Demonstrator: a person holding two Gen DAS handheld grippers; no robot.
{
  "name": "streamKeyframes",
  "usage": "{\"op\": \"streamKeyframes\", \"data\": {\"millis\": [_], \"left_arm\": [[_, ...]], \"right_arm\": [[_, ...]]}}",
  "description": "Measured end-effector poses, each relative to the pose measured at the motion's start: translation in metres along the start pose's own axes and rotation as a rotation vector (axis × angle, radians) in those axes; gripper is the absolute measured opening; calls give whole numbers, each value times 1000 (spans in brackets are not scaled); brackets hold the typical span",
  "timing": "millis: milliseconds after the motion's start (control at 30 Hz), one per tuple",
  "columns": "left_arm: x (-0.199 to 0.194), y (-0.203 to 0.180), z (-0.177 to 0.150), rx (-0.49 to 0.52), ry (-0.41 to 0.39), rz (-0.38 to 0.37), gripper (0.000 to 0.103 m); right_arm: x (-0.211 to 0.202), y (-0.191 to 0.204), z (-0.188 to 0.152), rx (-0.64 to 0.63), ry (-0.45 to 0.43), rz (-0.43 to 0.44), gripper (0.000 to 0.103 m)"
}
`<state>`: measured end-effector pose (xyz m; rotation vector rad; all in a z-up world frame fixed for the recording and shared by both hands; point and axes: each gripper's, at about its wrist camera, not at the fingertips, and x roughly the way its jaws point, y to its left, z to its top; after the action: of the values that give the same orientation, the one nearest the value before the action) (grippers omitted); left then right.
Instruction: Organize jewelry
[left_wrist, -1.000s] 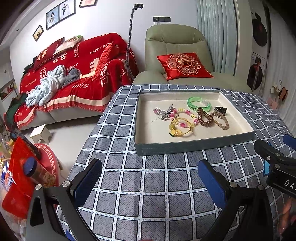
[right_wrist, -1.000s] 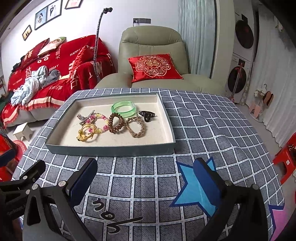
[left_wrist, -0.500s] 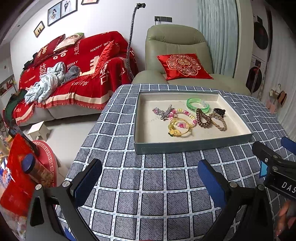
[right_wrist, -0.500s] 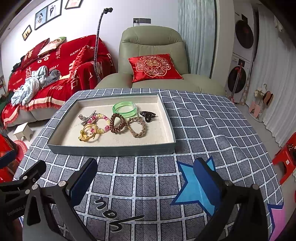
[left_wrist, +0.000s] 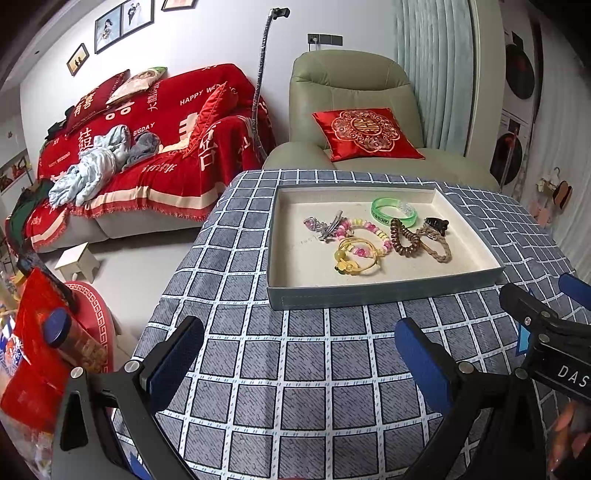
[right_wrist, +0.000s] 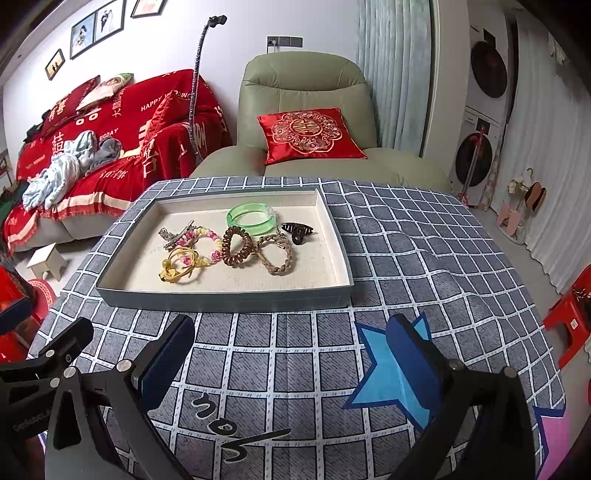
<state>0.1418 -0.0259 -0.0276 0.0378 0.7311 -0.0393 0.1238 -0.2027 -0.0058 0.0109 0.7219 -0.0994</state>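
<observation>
A grey tray (left_wrist: 384, 293) (right_wrist: 221, 301) with a beige lining sits on the checked tablecloth. Inside lie a green bangle (left_wrist: 393, 211) (right_wrist: 251, 218), a pink and yellow bead bracelet (left_wrist: 364, 232) (right_wrist: 208, 240), a gold bangle (left_wrist: 356, 256) (right_wrist: 179, 264), a brown coil hair tie (left_wrist: 404, 236) (right_wrist: 236, 246), a braided brown band (left_wrist: 437, 245) (right_wrist: 277, 254), a black claw clip (left_wrist: 436, 224) (right_wrist: 297, 230) and a silver hair clip (left_wrist: 327, 226) (right_wrist: 175, 232). My left gripper (left_wrist: 299, 354) and right gripper (right_wrist: 291, 350) both hang open in front of the tray, nothing between the fingers.
The table's left edge drops to the floor, where a small white stool (left_wrist: 77, 260) stands. A red-covered sofa (left_wrist: 147, 147) and a green armchair (right_wrist: 306, 110) with a red cushion stand behind the table. A blue star sticker (right_wrist: 391, 373) lies on the cloth.
Both grippers have drawn back slightly from the tray, which looks a little smaller and farther. Their fingers stay open and the jewelry has not moved.
</observation>
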Motion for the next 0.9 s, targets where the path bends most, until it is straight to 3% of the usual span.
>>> {"op": "streamKeyframes", "data": {"millis": [900], "left_arm": [[2, 5, -3, -5, -2, 3, 103]], "right_arm": [[3, 4, 4, -1, -1, 4, 103]]}}
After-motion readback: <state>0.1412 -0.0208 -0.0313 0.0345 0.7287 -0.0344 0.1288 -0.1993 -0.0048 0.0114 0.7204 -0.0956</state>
